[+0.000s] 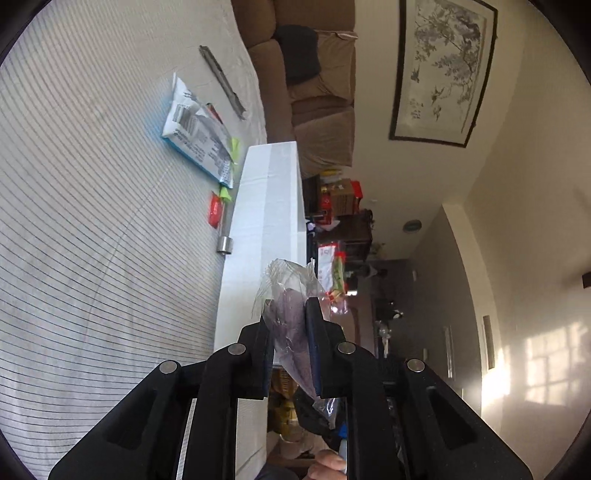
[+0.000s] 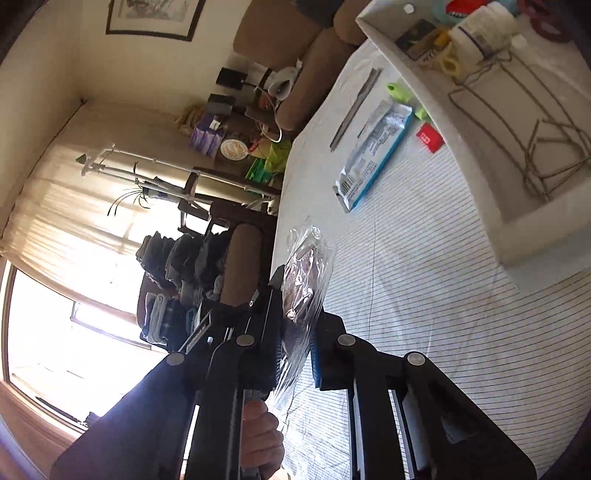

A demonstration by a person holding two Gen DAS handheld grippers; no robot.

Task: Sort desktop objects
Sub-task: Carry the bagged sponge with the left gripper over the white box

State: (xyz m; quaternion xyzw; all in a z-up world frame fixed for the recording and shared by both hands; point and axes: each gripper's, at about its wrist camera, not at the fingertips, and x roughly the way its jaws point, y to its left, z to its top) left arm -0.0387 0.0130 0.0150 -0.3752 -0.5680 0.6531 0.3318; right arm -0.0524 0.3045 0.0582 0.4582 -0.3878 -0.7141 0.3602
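My left gripper [image 1: 290, 317] is shut on a clear plastic bag with purple-brown contents [image 1: 290, 295], held above the edge of the white box [image 1: 269, 206]. My right gripper [image 2: 299, 317] is shut on the same kind of clear bag with brown contents [image 2: 304, 273], above the striped tablecloth [image 2: 424, 295]. Whether both hold one bag I cannot tell. On the cloth lie a blue-and-white snack packet [image 1: 199, 133] [image 2: 373, 155], a red packet [image 1: 215, 210] [image 2: 429, 137], a grey strip-like tool [image 1: 221, 81] [image 2: 356, 105] and a silver-capped tube [image 1: 225, 229].
The white box [image 2: 480, 173] holds a wire rack [image 2: 524, 122], a white bottle [image 2: 484, 26], yellow scissors and small items. A green object [image 2: 399, 92] lies beside the box. A brown sofa [image 1: 317, 92] stands beyond the table; cluttered shelves and a window lie further off.
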